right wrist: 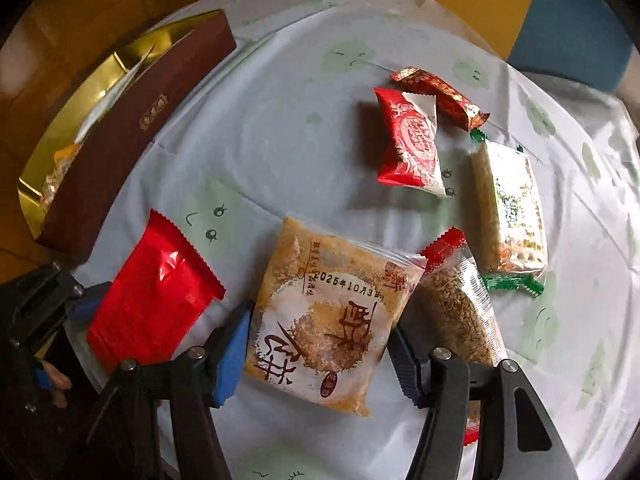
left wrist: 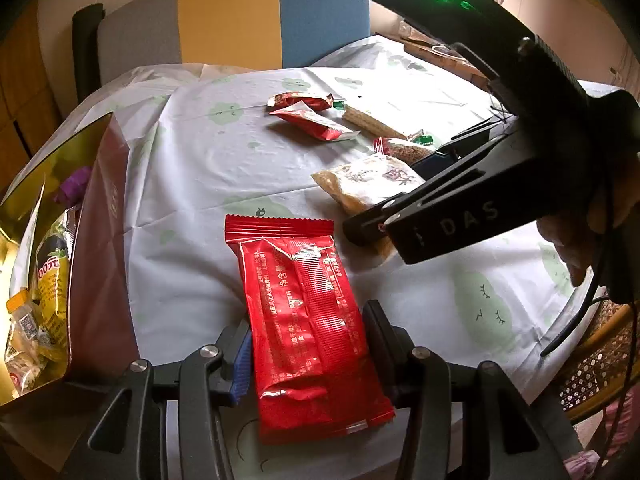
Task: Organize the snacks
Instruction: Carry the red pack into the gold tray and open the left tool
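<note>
My left gripper (left wrist: 306, 344) has its jaws around a red snack packet (left wrist: 308, 320) that lies on the table; the pads touch its sides. The same packet (right wrist: 156, 296) shows in the right wrist view with the left gripper (right wrist: 80, 300) on it. My right gripper (right wrist: 320, 356) is open, its jaws on both sides of a tan cake packet (right wrist: 324, 320) lying flat. The right gripper (left wrist: 372, 232) also shows in the left wrist view over that tan packet (left wrist: 366, 184). A brown box with gold lining (left wrist: 100, 240) holds several snacks at the left.
More snacks lie on the pale tablecloth (right wrist: 280, 140): two red packets (right wrist: 412, 140) (right wrist: 440, 96), a clear rice bar (right wrist: 508, 208), a sesame bar (right wrist: 456, 300). The box (right wrist: 120, 136) sits at the table's left edge. A chair (left wrist: 240, 20) stands behind the table.
</note>
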### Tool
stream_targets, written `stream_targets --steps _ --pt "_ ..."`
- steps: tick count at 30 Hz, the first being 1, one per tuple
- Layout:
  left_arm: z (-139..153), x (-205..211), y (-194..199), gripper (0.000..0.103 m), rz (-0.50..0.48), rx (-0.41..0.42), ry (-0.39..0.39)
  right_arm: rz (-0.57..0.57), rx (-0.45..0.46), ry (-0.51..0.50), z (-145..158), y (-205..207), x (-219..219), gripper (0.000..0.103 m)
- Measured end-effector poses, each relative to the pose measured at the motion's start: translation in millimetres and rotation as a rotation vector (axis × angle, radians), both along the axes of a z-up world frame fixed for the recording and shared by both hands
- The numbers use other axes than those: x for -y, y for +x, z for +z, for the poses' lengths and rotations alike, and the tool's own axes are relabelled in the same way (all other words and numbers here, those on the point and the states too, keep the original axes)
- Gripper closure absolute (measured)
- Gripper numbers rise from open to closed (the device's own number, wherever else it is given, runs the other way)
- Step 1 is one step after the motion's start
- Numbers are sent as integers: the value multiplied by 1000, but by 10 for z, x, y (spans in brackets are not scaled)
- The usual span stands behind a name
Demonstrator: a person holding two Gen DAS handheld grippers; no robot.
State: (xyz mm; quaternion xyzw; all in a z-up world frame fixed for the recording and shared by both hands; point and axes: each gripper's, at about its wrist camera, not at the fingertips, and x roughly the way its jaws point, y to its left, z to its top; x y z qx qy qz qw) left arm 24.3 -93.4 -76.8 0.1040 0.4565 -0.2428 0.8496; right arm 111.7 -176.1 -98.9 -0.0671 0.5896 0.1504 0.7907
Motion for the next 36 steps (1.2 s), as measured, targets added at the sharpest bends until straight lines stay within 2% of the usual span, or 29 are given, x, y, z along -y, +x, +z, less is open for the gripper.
stream_targets --steps 1,3,7,10,14,19,24,28,31,36 --pt "6 1 -10 53 0 0 0 -1 6 13 39 -80 178 38" --pt "11 -4 -8 53 1 0 -1 5 22 22 54 -151 272 38" --pt "50 -29 23 58 -3 -11 -3 17 30 10 54 -170 284 38" --pt "191 -109 17 58 5 -11 -43 23 41 -6 31 -197 194 39" --pt "600 -330 14 58 27 43 -152 25 46 -11 35 -222 175 39" --pt "950 -855 231 58 174 56 -268 27 50 -21 41 -231 118 39" --pt "1002 -1438 506 58 356 40 -293 31 59 -37 43 -241 107 39" --pt "825 -1774 822 58 445 -49 -284 33 60 -41 40 -243 112 39" --pt "690 -1852 991 58 466 -82 -225 37 62 -45 34 -244 114 39" --pt "492 -1846 1299 57 468 -83 -101 39 65 -48 29 -247 109 39"
